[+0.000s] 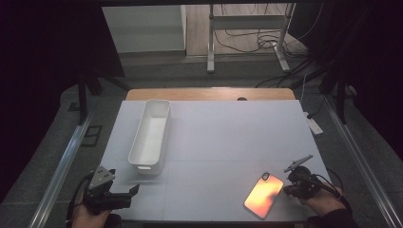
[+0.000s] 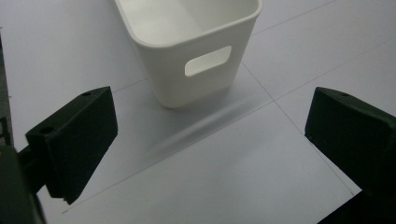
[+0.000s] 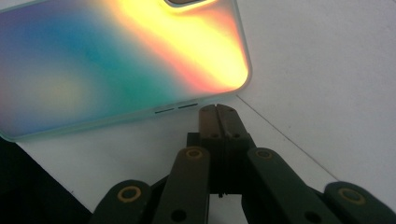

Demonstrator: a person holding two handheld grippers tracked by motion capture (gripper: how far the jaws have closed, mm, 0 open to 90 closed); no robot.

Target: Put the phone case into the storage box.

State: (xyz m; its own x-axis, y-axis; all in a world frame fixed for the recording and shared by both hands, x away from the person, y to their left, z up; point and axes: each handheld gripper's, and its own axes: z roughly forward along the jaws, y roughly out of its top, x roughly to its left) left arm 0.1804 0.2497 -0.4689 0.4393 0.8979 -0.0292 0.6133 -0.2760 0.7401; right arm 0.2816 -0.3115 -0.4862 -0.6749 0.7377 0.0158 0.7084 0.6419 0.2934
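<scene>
Phone case [image 1: 264, 194], iridescent orange-to-teal, lies flat on the white worktop [image 1: 223, 137] near its front right edge. Empty white bin [image 1: 150, 135] stands well apart, toward the left, long side running away from the person.

Right hand-held gripper [image 1: 288, 189]: jaws pressed together, nothing between them, tips just beside the case's short edge [image 3: 175, 108], pointing at it low over the surface. Left hand-held gripper [image 1: 134, 189]: jaws spread wide, holding nothing, resting near the front left corner and aimed at the bin's handle slot [image 2: 208, 60].

Risks, as I judge them:
- The case is thin and lies flush. Closed tips nudging its edge would likely push it along the smooth worktop rather than get under it.
- It sits close to the front edge; a push toward the person could send it off the worktop.
- If the jaws open and pinch only the rim, the glossy, flexible shell may bend or slip out on the lift.
- The carry to the bin is long; a weak edge grip could drop it on the way.
- The bin is light and unheld; contact with its rim could tip it.
</scene>
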